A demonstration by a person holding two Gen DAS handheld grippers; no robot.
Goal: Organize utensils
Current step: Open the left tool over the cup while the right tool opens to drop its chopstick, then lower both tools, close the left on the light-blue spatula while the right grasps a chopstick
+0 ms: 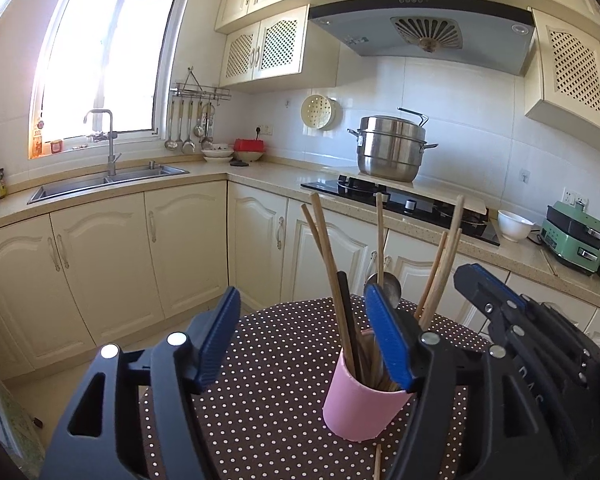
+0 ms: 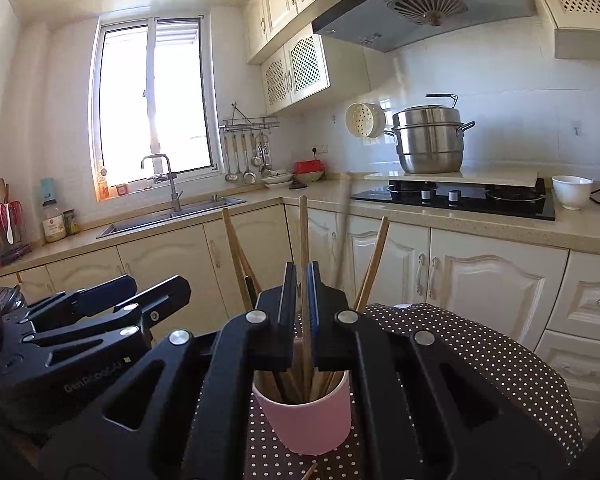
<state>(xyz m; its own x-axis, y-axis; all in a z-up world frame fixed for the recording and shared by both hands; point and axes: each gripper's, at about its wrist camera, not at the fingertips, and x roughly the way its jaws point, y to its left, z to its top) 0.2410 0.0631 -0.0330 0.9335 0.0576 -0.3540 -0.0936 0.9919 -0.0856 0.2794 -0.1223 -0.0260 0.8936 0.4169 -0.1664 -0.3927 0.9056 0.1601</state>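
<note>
Risk, as a judgement: the pink cup (image 2: 306, 416) stands on the dotted counter (image 2: 480, 364) unheld; a sideways pull by the right tool (image 2: 303, 300) could tip it and spill its contents. The cup sits directly below that tool and holds several wooden chopsticks (image 1: 324, 248), a dark stick and a metal spoon (image 1: 388, 286), all leaning outward. The right tool is clamped on one upright chopstick (image 2: 305, 240). The left tool (image 1: 300, 336) stands apart, empty, with the cup beside its right finger.
</note>
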